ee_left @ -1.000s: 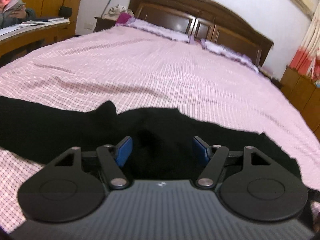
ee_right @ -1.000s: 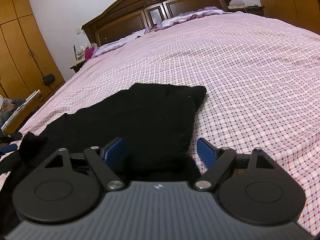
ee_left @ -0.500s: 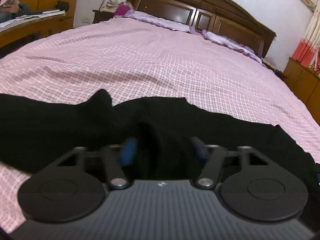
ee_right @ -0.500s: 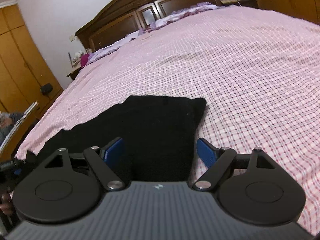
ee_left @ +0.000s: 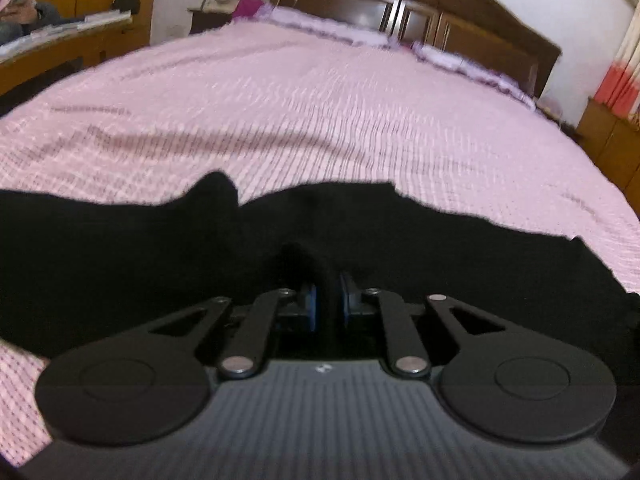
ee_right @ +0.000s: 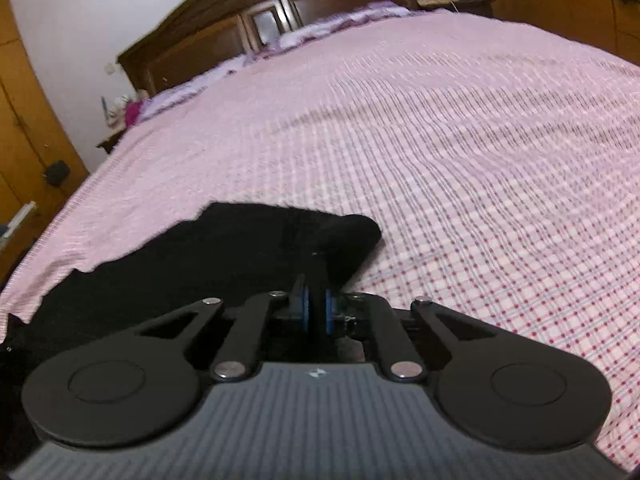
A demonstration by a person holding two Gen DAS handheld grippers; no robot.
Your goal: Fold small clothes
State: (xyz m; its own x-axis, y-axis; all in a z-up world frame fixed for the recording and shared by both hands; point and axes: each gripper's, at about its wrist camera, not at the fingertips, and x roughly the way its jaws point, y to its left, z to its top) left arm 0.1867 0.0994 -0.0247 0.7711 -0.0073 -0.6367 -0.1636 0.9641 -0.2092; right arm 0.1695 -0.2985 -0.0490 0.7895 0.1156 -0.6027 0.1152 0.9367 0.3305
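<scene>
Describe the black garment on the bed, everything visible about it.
The black garment is plain, dark and soft, with a slightly fuzzy, knit-like surface; no print or fastening shows. It lies spread across the near part of the pink checked bedspread, mostly flat, with a small peak along its far edge. The left gripper has its jaws shut on a raised pinch of fabric. The right gripper pinches it near its right end, where a corner bunches up. Its exact type cannot be told.

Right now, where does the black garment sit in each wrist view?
Left wrist: black garment spans the lower middle, edge to edge, pinched by the left gripper.
Right wrist: garment lies lower left, pinched by the right gripper.
Shared landmark: wooden headboard.
</scene>
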